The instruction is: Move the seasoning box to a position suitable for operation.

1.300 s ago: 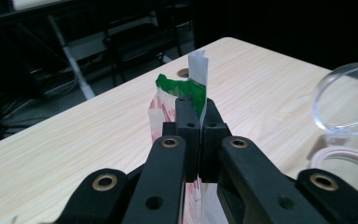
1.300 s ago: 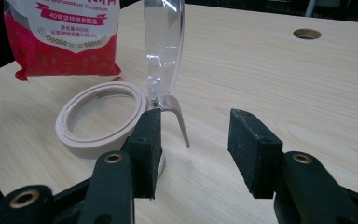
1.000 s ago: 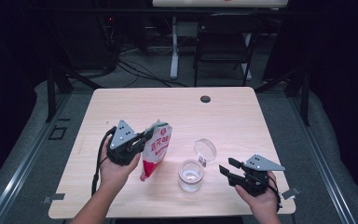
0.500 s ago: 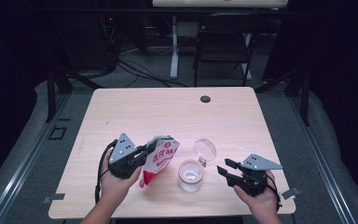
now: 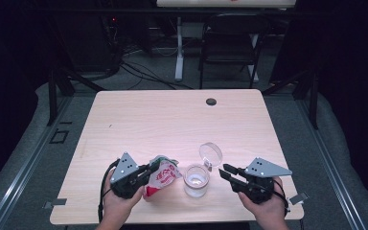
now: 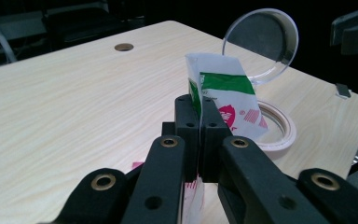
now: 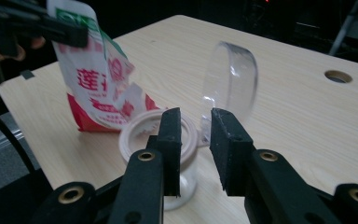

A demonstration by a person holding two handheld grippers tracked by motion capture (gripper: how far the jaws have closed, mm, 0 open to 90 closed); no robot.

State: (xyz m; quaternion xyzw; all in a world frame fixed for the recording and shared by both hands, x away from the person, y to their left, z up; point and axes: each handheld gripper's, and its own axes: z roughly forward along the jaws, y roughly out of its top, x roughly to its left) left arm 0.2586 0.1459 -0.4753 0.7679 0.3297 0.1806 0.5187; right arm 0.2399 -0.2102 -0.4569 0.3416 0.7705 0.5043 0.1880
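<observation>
My left gripper [image 5: 151, 170] [image 6: 199, 116] is shut on the edge of a red, white and green pouch [image 5: 162, 177] [image 6: 223, 102], which leans toward a clear plastic jar [image 5: 195, 181] near the table's front edge. The jar's round hinged lid [image 5: 211, 154] [image 6: 261, 42] stands open behind its mouth. My right gripper [image 5: 226, 172] [image 7: 196, 135] hovers just right of the jar, apart from it. Its jaws have just been closing and stand a narrow gap apart with nothing gripped. Past them, in the right gripper view, are the jar [image 7: 140, 135], its lid [image 7: 230, 79] and the pouch [image 7: 98, 79].
The light wooden table [image 5: 172, 120] has a dark cable hole [image 5: 211, 101] near its far edge. Beyond the table stand a dark chair [image 5: 230, 43] and a white post, with cables on the floor. My hands are at the front edge.
The left gripper has come down and tipped the pouch over toward the jar. The right gripper has lifted slightly and its jaws have narrowed.
</observation>
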